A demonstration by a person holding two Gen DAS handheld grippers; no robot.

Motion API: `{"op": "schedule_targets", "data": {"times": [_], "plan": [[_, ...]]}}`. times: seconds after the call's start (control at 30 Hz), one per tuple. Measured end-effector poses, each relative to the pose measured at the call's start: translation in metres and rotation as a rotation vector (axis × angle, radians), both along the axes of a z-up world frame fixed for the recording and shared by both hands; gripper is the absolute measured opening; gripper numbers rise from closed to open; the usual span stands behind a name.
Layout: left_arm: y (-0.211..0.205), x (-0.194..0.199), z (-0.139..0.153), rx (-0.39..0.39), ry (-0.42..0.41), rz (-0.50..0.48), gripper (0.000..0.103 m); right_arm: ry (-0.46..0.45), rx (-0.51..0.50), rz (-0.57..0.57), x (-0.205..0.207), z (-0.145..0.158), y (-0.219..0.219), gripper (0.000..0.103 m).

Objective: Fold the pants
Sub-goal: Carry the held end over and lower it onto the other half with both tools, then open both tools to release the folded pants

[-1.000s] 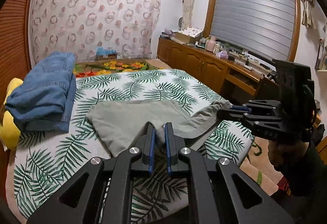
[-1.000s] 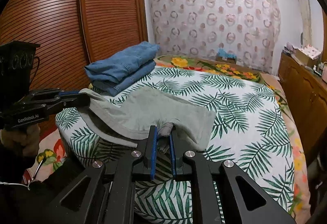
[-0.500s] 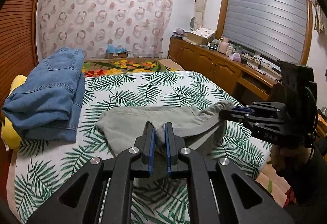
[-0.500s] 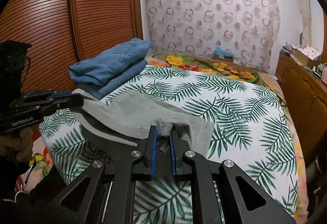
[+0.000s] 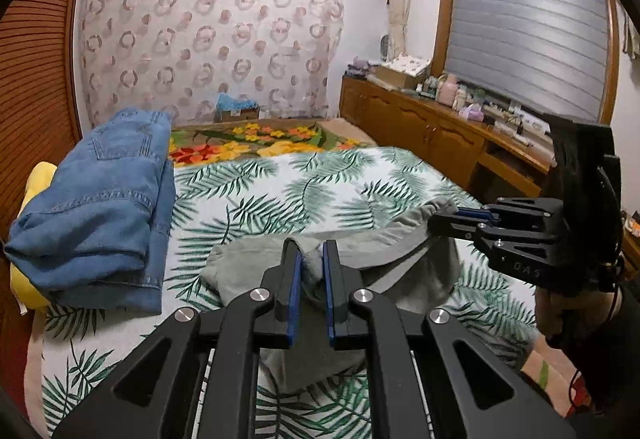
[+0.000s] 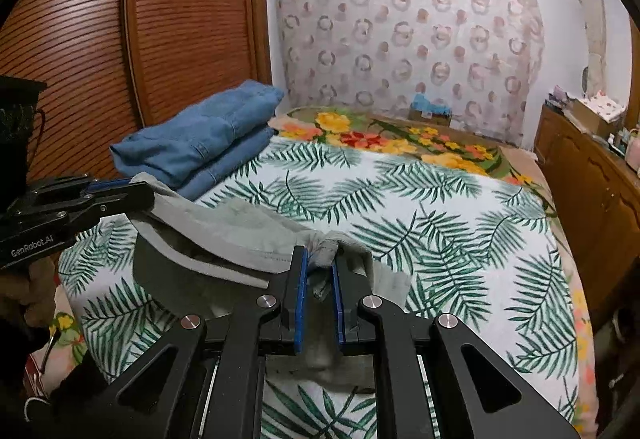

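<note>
The grey pants [image 5: 400,259] lie near the lower centre of the left wrist frame, on the near part of a bed covered with a white bedspread [image 5: 320,183] printed with green palm leaves. In the right wrist frame the same grey pants [image 6: 224,227] spread from the left edge toward the lower centre.

The left gripper [image 5: 311,259] sits at the bottom centre of its own frame, its blue-padded jaws narrow and pinching a bunched fold of the grey cloth. In the right wrist frame the left gripper [image 6: 132,195] shows at the left edge, clamped on a raised corner of the pants.

The right gripper [image 6: 320,263] sits at the bottom centre of its own frame, jaws likewise narrow, with a twisted tuft of grey fabric caught between the pads. In the left wrist frame the right gripper [image 5: 444,219] enters from the right edge, holding the cloth's far corner lifted off the bed. Between the 2 grips the fabric hangs in a shallow sag, its lower part resting on the bedspread.

A folded stack of blue jeans [image 5: 100,207] lies at the left of the left wrist frame, apart from the pants, partly over a yellow pillow [image 5: 36,183]. A floral blanket [image 5: 256,143] covers the far end of the bed.
</note>
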State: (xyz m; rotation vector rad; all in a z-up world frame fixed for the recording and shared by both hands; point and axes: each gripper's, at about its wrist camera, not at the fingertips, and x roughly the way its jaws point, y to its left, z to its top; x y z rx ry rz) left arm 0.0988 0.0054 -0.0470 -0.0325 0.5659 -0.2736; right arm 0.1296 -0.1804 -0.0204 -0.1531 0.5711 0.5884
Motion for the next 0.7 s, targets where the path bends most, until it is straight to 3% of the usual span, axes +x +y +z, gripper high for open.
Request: {"op": "schedule_targets", "data": {"times": [0.4,0.47,0.57,0.7], "plan": [[0.002,0.013,-0.024,0.009,0.071,0.026,0.01,0.053,-0.046,-0.002,0.021,-0.017,0.015,0.011],[0.001,0.016,-0.026,0.024,0.077,0.043,0.014,0.058,-0.043,-0.003,0.022,-0.018,0.016,0.011],[0.003,0.019,-0.029,0.022,0.09,0.051,0.024,0.063,-0.039,-0.006,0.024,-0.02,0.017,0.011],[0.008,0.018,-0.033,0.004,0.093,0.057,0.05,0.057,-0.041,-0.007,0.026,-0.02,0.018,0.011]]}}
